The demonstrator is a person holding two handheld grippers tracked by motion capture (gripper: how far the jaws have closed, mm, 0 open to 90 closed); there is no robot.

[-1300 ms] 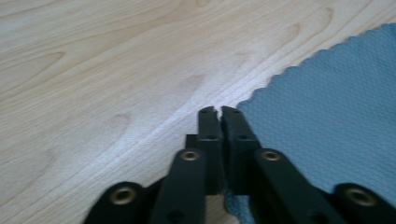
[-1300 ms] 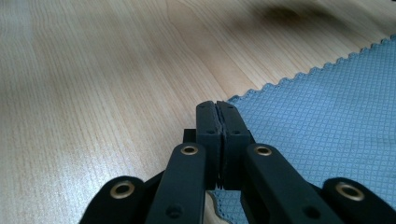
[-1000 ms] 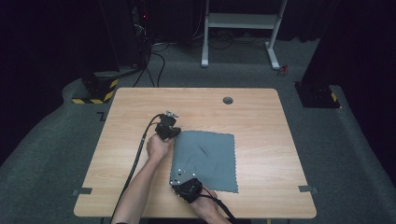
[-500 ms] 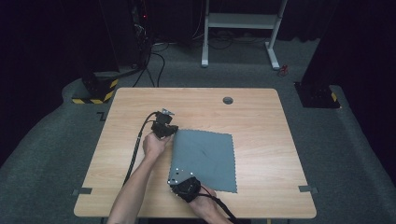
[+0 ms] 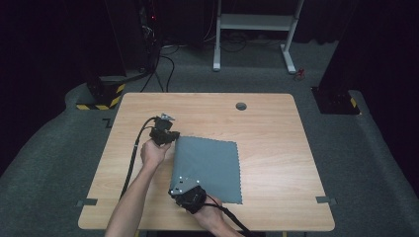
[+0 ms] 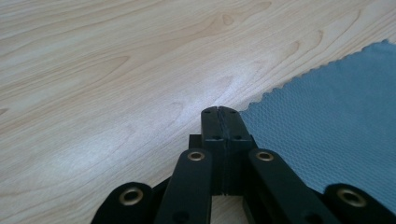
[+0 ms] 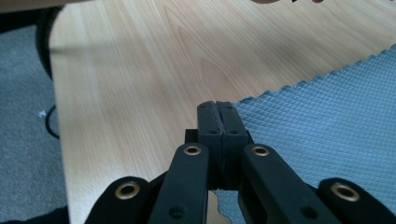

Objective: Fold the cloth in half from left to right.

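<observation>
on the wooden table (image 5: 276, 148) lies a grey cloth (image 5: 210, 168), flat, left of centre. left gripper (image 5: 165, 136) pinches its far left corner, jaws closed; right gripper (image 5: 185, 190) pinches the near left corner, jaws closed too. a round cable hole (image 5: 241, 106) sits well beyond, nothing between.

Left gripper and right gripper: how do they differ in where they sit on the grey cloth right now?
The left gripper sits at the far left corner of the grey cloth; the right gripper sits at the near left corner, closer to the person. From the high view, the left gripper points toward the table's far side, and the right gripper carries a grey three-cornered plate on top. Both have their jaws closed together at the cloth's zigzag edge; whether fabric is pinched is hard to tell.
</observation>
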